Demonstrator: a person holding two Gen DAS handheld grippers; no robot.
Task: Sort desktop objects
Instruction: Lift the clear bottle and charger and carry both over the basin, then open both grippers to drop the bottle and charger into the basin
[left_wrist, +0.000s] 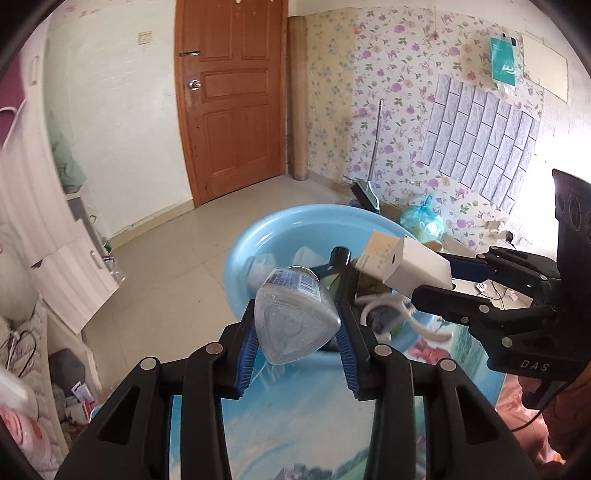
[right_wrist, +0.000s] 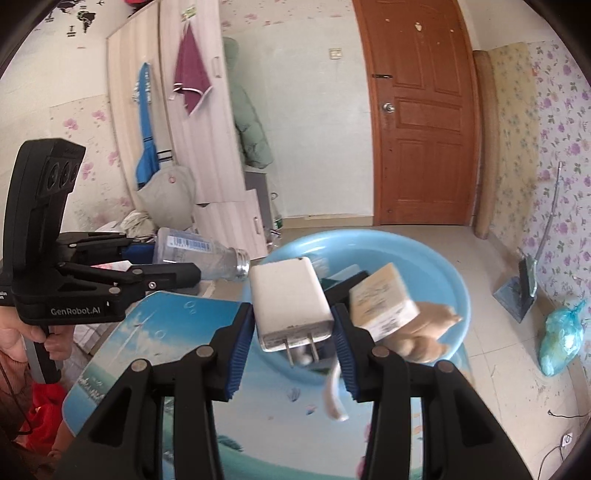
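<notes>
Pads of the left gripper (left_wrist: 297, 334) pinch a clear bottle (left_wrist: 291, 317) at its base, just before the blue basin (left_wrist: 258, 229). Right gripper (right_wrist: 293, 334) clamps a white charger (right_wrist: 290, 302) above that basin. Both look light, stiff and slick, so flat sides suit best.

You see a light blue basin (right_wrist: 454, 280), a white charger (right_wrist: 291, 299) and a clear bottle (left_wrist: 295, 317) with a blue label. The table mat (right_wrist: 177, 332) shows blue sky, the wallpaper (left_wrist: 388, 92) purple flowers, and the door (left_wrist: 232, 99) is brown.

Black hand-held gripper (left_wrist: 297, 354), blue ribbed pads (left_wrist: 246, 354)
</notes>
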